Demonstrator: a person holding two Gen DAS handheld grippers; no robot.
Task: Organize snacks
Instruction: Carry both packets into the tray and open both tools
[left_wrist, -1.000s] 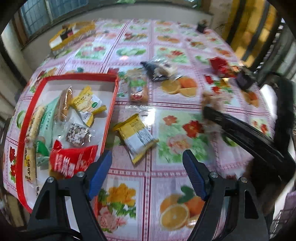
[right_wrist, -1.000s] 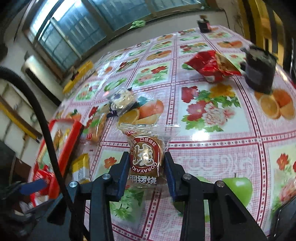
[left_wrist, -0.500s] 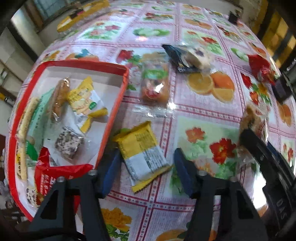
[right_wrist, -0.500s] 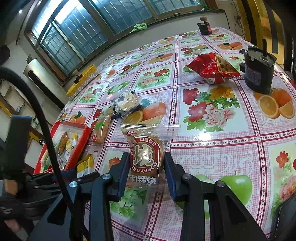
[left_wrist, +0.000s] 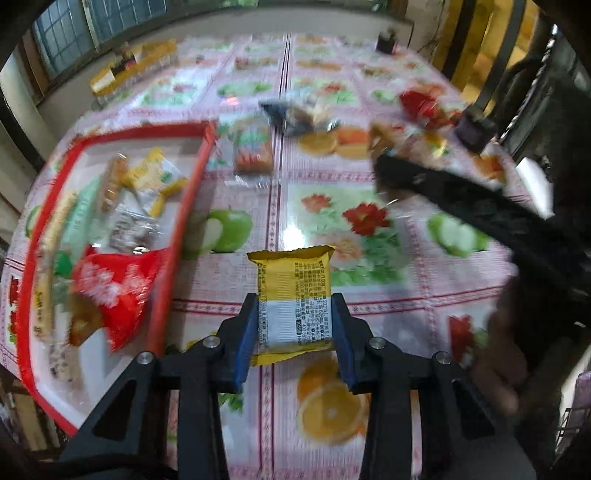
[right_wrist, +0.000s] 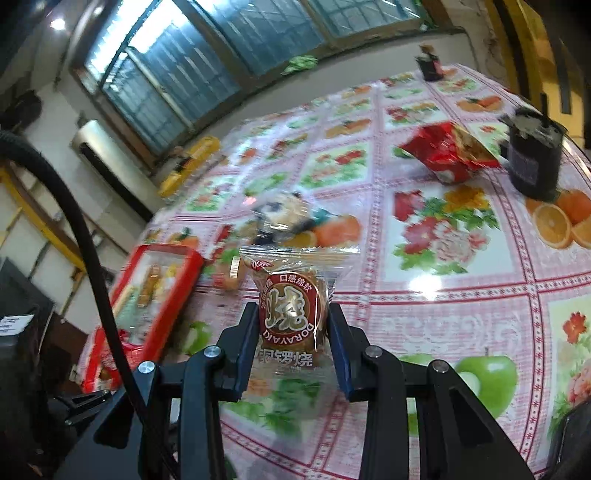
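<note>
The yellow snack packet sits between the blue pads of my left gripper, whose jaws are closing on it above the counter, just right of the red tray. My right gripper clamps a dorayaki packet.

Barred windows admit daylight above a pale wall. A floral cloth covers the table.
</note>
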